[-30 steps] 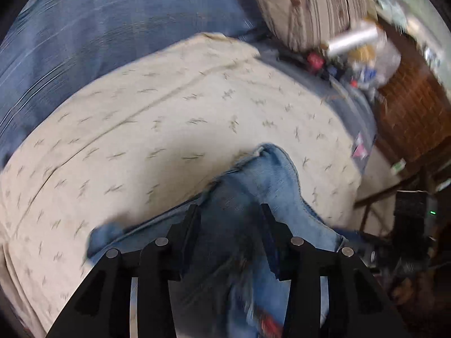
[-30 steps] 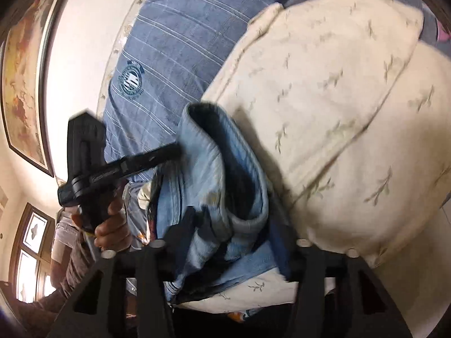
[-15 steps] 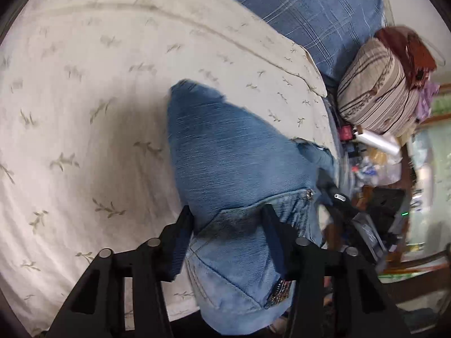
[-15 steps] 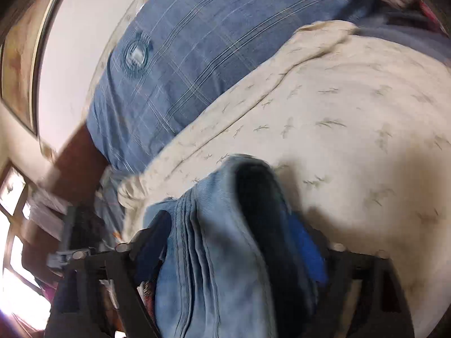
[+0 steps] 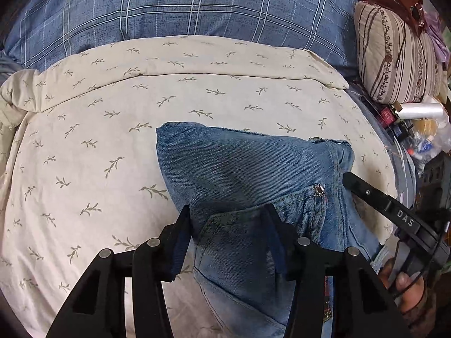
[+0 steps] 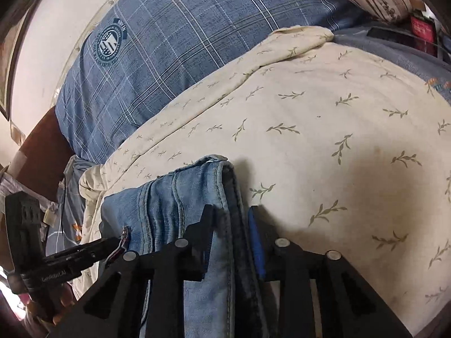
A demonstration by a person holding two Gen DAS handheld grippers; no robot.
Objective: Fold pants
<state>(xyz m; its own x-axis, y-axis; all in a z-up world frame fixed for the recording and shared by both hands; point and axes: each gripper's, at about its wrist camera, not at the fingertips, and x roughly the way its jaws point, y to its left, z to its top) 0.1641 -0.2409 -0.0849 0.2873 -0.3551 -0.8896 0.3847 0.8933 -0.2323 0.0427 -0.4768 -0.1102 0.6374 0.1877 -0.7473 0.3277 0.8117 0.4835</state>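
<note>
The blue denim pants (image 5: 242, 174) lie folded on the cream leaf-print blanket (image 5: 98, 140). My left gripper (image 5: 229, 217) is shut on the pants near a back pocket edge, with denim bunched between its fingers. My right gripper (image 6: 229, 214) is shut on the thick seam edge of the pants (image 6: 180, 197). The right gripper's arm shows at the right of the left wrist view (image 5: 394, 211), against the pants' side. The left gripper shows at the lower left of the right wrist view (image 6: 70, 256).
A blue plaid pillow (image 5: 183, 2) lies beyond the blanket. A striped cushion (image 5: 394, 56) and bedside clutter with a plastic roll (image 5: 420, 109) sit at the right. The white wall (image 6: 56, 28) is at the left of the right wrist view.
Both grippers have swung over the blanket with the pants. The pants now lie spread flatter on the blanket, and the plaid pillow has come into full view ahead.
</note>
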